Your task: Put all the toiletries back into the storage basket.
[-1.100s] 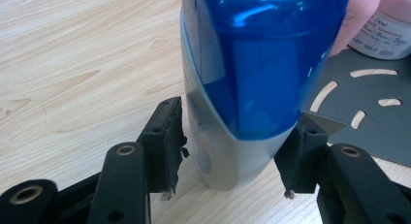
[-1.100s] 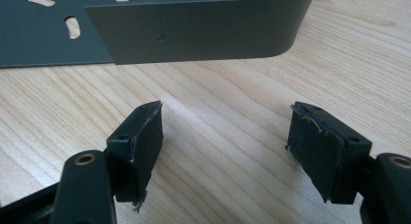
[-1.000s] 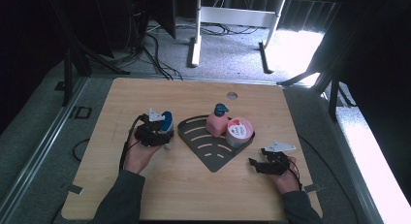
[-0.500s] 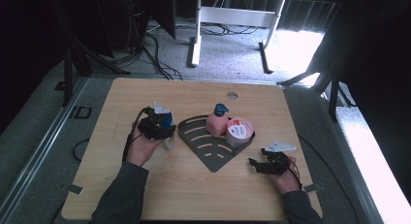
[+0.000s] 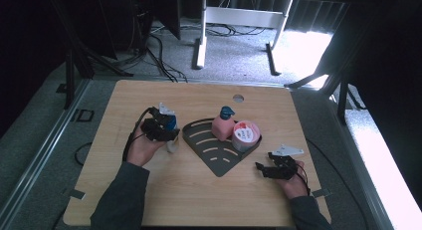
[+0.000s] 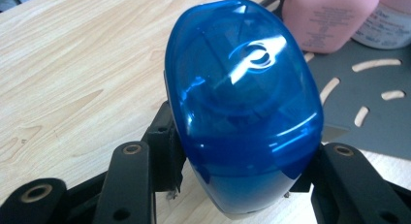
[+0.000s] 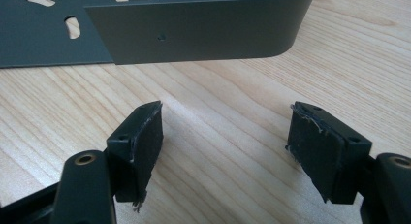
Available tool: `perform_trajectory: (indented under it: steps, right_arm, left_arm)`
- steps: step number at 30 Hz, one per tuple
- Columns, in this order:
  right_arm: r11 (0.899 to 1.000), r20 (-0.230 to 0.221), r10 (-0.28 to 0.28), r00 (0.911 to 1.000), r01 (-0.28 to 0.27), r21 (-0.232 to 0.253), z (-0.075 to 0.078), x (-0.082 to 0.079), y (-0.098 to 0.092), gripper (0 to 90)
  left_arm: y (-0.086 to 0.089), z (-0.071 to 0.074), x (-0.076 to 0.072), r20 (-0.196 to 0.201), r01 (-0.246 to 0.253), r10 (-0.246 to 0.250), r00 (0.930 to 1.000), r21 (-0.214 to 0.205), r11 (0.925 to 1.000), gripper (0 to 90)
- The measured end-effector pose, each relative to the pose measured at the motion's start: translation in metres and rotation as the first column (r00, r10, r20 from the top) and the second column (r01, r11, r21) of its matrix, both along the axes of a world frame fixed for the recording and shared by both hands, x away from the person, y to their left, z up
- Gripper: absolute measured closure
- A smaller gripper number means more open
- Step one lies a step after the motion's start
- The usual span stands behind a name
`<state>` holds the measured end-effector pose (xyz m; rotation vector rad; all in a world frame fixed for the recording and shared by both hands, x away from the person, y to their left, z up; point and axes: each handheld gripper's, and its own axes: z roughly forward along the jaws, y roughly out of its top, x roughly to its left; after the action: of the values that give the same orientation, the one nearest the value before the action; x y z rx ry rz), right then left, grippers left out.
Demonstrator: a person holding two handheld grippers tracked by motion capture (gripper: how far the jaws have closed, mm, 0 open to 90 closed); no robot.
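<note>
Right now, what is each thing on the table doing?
Blue-capped bottle: upright, between the jaws of the left hand-held gripper, which have just been closing.
Pink bottle: standing on the rack.
Pink tub: on the rack.
Rack: flat on the table.
Right hand-held gripper: open, empty.

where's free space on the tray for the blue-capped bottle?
The grey tray is bare on its slotted front half and left wing, beside the left hand-held gripper, whose jaws have been closing on the blue-capped bottle. Crowded along the back-right wall: the pink bottle and the pink tub touch there. The right hand-held gripper sits open near the front corner.
</note>
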<state>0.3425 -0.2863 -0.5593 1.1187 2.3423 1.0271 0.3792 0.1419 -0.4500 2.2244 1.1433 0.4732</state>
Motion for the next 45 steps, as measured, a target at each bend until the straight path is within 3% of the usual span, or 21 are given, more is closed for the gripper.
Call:
perform_trajectory:
  steps: [5, 11, 17, 26, 45]
  right_arm:
    - [1.000, 0.000, 0.000, 1.0000, 0.000, 0.000, 0.000, 0.000, 0.000, 28.1]
    - [1.000, 0.000, 0.000, 1.0000, 0.000, 0.000, 0.000, 0.000, 0.000, 28.1]
    - [1.000, 0.000, 0.000, 1.0000, 0.000, 0.000, 0.000, 0.000, 0.000, 28.2]
    - [1.000, 0.000, 0.000, 1.0000, 0.000, 0.000, 0.000, 0.000, 0.000, 28.1]
    - [1.000, 0.001, 0.001, 1.0000, -0.001, 0.000, 0.000, 0.000, 0.000, 28.1]
  left_arm:
    - [0.001, 0.001, 0.002, -0.012, 0.029, -0.028, 0.9995, 0.006, 0.9996, 52.3]
    - [0.002, 0.001, 0.004, -0.030, 0.029, -0.030, 0.9991, -0.005, 0.9996, 52.1]
    - [-0.002, -0.005, 0.005, -0.051, 0.033, -0.031, 0.9982, 0.042, 0.9986, 50.8]
    - [-0.003, -0.013, 0.012, -0.108, 0.043, -0.035, 0.9935, 0.069, 0.9967, 48.7]
    - [-0.010, -0.015, 0.016, -0.149, 0.040, -0.022, 0.9886, 0.122, 0.9917, 48.6]
